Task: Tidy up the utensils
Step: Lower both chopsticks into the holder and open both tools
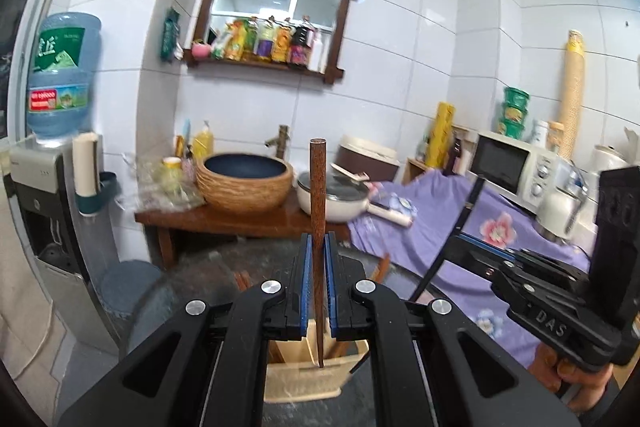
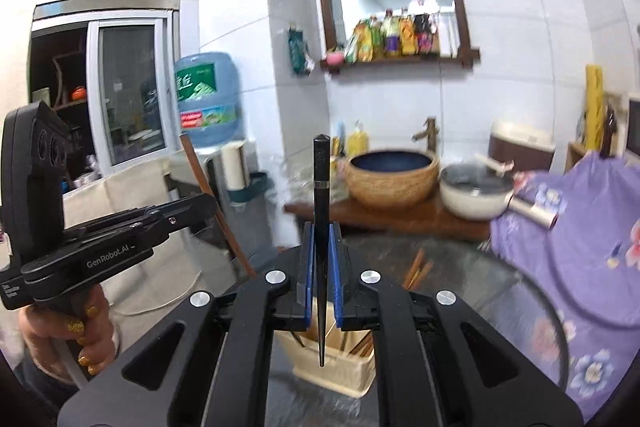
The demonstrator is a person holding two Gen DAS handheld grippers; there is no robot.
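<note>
The left gripper pinches one brown wooden chopstick between its blue pads. The stick stands upright, thick end up, thin tip down over a cream holder. The right gripper pinches one black chopstick the same way, tip down over the same cream holder. Each gripper shows in the other's view, off to the side, with a hand under it.

The holder sits on a round glass table. Inside it stand more sticks; how many, I cannot tell. A few brown chopsticks lie on the glass past the holder.

Farther back is a wooden bench. On it sit one woven bowl that is blue inside and one white pan with a glass lid. A purple flowered cloth covers things to the right, and one microwave sits up there.

On the left stands a water cooler with one big blue bottle on top. On the tiled wall hangs a wood-framed mirror, with a row of bottles on its shelf.
</note>
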